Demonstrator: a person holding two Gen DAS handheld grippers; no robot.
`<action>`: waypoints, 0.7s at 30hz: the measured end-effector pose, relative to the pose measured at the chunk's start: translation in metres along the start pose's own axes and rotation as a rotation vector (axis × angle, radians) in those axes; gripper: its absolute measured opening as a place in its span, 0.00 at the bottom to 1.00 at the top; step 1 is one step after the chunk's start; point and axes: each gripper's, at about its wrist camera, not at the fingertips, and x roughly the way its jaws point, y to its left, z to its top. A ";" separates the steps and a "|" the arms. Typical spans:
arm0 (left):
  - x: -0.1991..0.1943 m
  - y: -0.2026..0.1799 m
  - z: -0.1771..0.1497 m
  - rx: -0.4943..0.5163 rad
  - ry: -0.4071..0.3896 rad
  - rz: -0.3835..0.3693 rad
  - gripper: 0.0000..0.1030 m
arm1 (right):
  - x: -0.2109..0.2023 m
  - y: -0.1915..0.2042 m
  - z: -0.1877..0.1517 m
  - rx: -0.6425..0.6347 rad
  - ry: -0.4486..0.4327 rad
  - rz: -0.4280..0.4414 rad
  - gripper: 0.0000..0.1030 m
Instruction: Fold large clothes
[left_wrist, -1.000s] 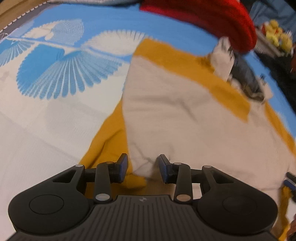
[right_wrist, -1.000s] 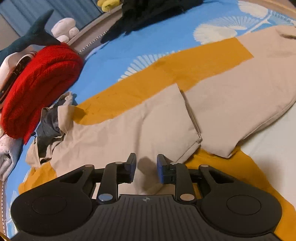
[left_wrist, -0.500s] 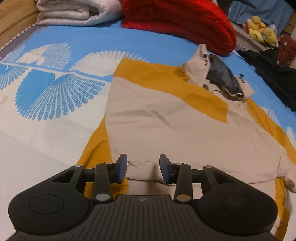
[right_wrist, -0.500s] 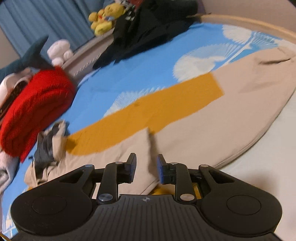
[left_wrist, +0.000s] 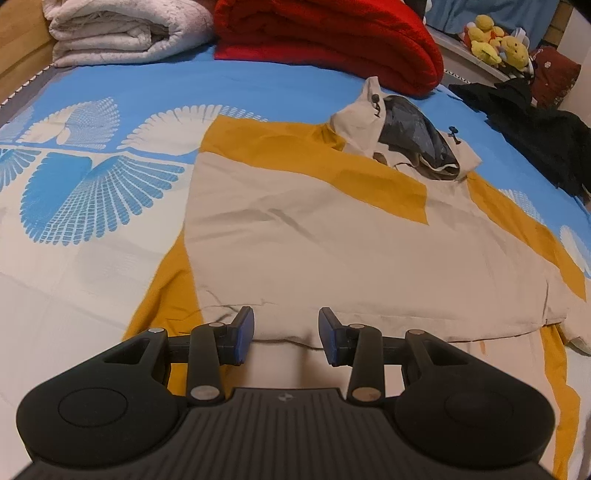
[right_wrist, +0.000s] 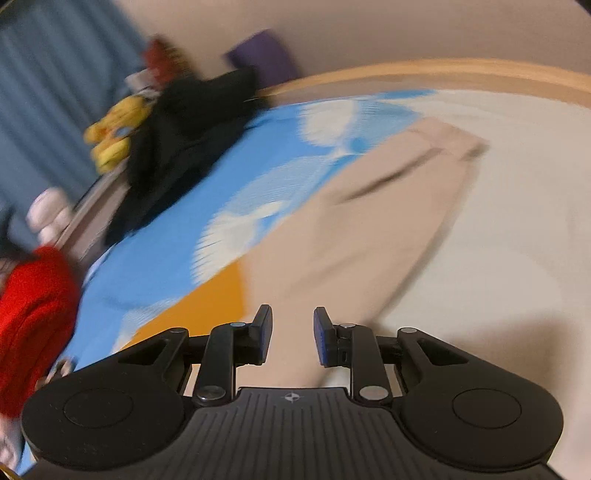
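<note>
I see the jacket (left_wrist: 332, 236) lying flat on the bed (left_wrist: 92, 258), one sleeve folded across its body; the other sleeve (right_wrist: 369, 221) remains outstretched. Left tool (left_wrist: 286, 332) and right tool (right_wrist: 291, 334) both stand released, empty. Folding looks barely started.

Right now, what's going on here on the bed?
A person with a handheld gripper in each hand is folding a beige-and-mustard hooded jacket spread on the bed's blue patterned sheet. One sleeve is already folded across the body. The left gripper hangs open at the jacket's near hem, holding nothing. The right gripper, also open and empty, is over the other sleeve, which lies stretched out, not yet folded; that view is blurred.
</note>
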 end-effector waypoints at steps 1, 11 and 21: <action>0.001 -0.002 0.000 0.005 0.001 0.000 0.41 | 0.004 -0.013 0.005 0.026 0.005 -0.010 0.27; 0.008 -0.011 -0.003 0.036 0.007 0.012 0.41 | 0.059 -0.087 0.020 0.217 0.040 0.005 0.31; 0.009 -0.009 -0.001 0.056 0.004 0.016 0.41 | 0.075 -0.110 0.044 0.290 -0.115 0.000 0.26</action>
